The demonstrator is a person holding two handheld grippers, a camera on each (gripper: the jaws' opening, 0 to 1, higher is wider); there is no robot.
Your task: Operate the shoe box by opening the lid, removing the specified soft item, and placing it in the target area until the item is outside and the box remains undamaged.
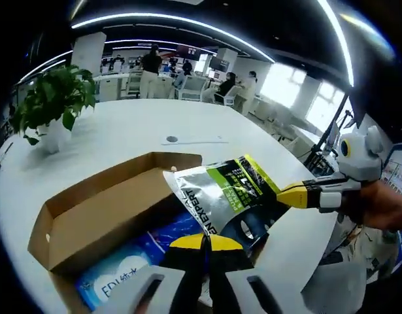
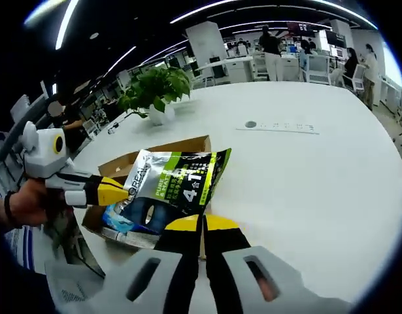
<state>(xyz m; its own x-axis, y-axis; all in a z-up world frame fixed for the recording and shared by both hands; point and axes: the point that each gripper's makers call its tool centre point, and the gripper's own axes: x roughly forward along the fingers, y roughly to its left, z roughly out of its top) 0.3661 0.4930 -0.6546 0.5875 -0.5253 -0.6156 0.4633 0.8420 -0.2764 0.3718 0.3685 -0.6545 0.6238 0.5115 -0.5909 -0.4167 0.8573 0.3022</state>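
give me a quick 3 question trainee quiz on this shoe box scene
1. True or false: the silver and green pouch is held by both tongs at once, the left tongs and the right tongs.
2. Pick one. The lid of the cardboard box is: A) taped shut B) open C) lying on the floor.
3. Fill in: a blue pack lies inside the ____.

Key
1. True: each pair of tongs is shut on an edge of the pouch, which is lifted above the box.
2. B
3. box
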